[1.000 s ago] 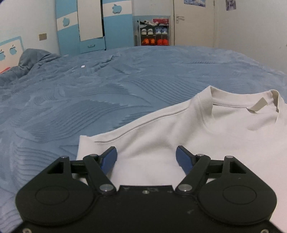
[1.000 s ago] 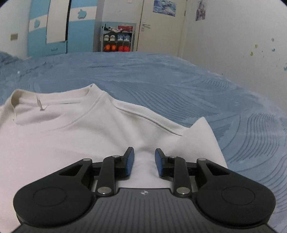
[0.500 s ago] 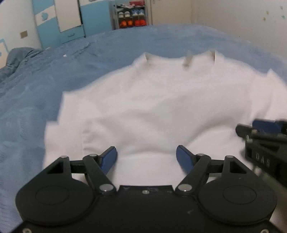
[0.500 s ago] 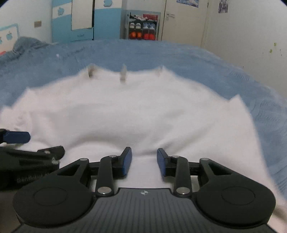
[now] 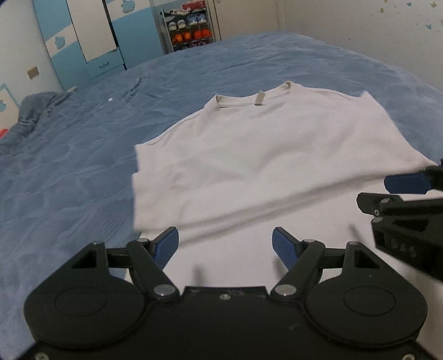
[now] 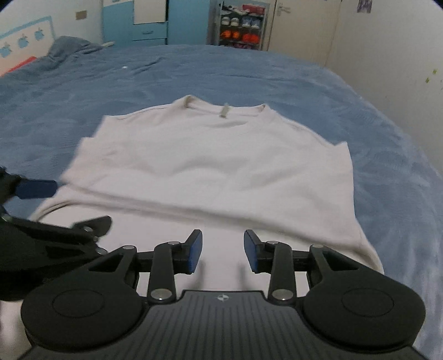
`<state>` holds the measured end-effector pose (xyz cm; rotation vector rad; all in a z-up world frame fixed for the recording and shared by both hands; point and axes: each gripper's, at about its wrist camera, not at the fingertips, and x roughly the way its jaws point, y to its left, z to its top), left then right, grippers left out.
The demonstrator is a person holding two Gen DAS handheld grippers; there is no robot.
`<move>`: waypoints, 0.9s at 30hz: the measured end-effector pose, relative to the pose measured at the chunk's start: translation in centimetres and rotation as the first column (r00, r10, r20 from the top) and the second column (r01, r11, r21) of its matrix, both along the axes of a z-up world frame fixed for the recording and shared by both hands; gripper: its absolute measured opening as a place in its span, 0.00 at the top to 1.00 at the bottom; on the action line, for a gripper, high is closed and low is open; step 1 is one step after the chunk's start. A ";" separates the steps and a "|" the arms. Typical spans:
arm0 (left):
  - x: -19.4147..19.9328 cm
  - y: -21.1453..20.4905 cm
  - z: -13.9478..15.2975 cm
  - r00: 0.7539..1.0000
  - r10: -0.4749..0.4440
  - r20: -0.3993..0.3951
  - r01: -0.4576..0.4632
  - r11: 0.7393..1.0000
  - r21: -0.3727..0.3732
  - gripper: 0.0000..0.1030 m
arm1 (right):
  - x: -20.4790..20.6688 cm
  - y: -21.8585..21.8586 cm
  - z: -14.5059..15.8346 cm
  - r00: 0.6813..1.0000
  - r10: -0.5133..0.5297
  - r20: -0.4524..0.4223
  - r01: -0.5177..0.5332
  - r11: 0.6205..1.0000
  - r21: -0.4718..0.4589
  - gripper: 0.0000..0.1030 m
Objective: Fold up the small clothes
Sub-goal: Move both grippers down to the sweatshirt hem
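surface: blue bed cover (image 5: 83, 171) lying rumpled far left | shirt: white T-shirt (image 6: 210, 163) lying flat ahead of both jaws, sleeves folded in, collar far end | L gripper (image 5: 224, 243) jaws standing wide, empty | R gripper (image 6: 223, 250) jaws gaping narrower, empty | room: shoe rack (image 6: 239, 26) & blue wardrobe (image 5: 91, 36) standing beyond bed

Both wrist views low, near hem, facing collar; share white shirt (image 5: 263, 155), each glimpsing other tool.

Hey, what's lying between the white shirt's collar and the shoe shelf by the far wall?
Only bare blue bedspread lies between the white shirt collar and the shoe shelf, in the right wrist view.
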<state>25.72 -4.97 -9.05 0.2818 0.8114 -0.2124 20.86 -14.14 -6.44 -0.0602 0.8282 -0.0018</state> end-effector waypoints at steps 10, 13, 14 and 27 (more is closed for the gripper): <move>-9.9 3.9 1.8 0.997 0.016 -0.073 -0.016 1.000 0.001 0.26 | -8.7 -1.5 2.3 1.000 -0.011 -0.024 0.012 0.999 0.039 0.40; -12.4 5.9 2.0 0.997 0.033 -0.067 -0.031 0.999 0.029 0.26 | -11.7 -3.4 1.7 1.000 -0.022 -0.022 0.022 0.999 0.026 0.39; -13.4 6.7 2.0 0.997 0.044 -0.069 -0.042 0.999 0.029 0.26 | -12.6 -4.2 1.5 0.999 -0.039 -0.013 0.039 0.999 0.010 0.39; -19.3 12.4 0.2 0.977 0.075 -0.198 -0.076 0.997 0.003 0.26 | -20.4 -11.9 -0.3 0.979 -0.200 -0.038 0.200 0.980 0.004 0.33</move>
